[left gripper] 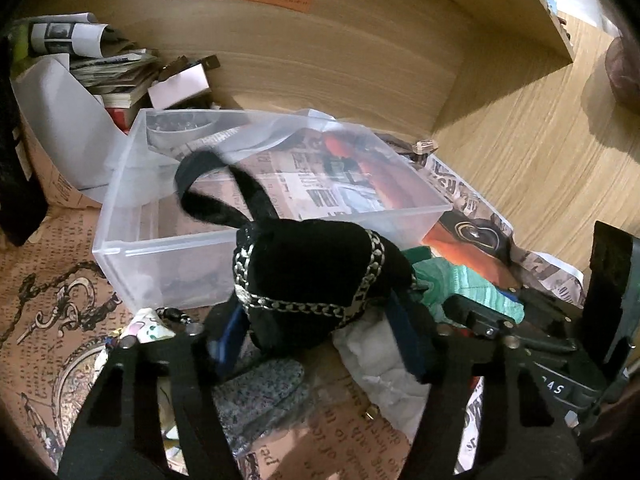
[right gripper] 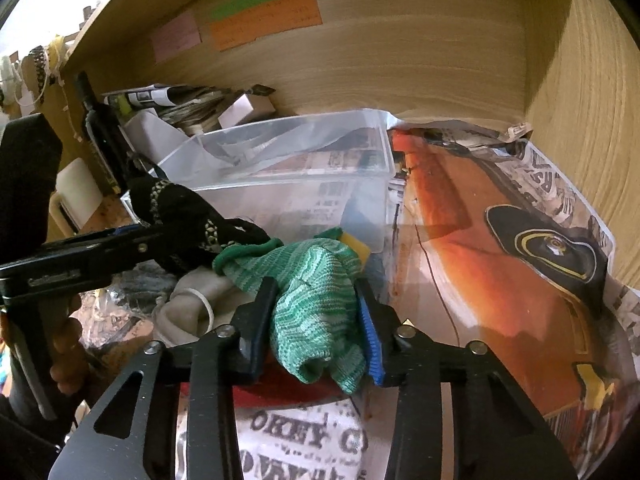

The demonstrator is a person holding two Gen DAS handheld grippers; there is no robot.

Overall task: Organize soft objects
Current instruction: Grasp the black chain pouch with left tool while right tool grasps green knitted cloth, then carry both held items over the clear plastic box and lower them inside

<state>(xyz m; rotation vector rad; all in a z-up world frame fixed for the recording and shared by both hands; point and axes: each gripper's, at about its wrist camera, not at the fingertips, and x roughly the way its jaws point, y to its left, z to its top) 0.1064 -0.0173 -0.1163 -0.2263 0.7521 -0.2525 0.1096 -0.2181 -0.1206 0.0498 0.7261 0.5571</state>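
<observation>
My left gripper (left gripper: 316,320) is shut on a black soft object with silver chain trim (left gripper: 316,268); its black strap loops up over the front of a clear plastic bin (left gripper: 132,240). The same black object (right gripper: 176,216) and left gripper (right gripper: 120,240) show at the left of the right wrist view. My right gripper (right gripper: 316,320) is shut on a green knitted cloth (right gripper: 312,292), close in front of the clear bin (right gripper: 288,168). The green cloth (left gripper: 468,284) also shows in the left wrist view, right of the black object.
A white cloth (left gripper: 384,360) and a grey speckled pouch (left gripper: 260,396) lie under the left gripper. A beige cloth (right gripper: 188,304) lies left of the right gripper. Newspapers cover the shelf floor (right gripper: 500,280). Stacked papers and a small box (left gripper: 180,84) stand behind the bin. Wooden walls enclose the back and right.
</observation>
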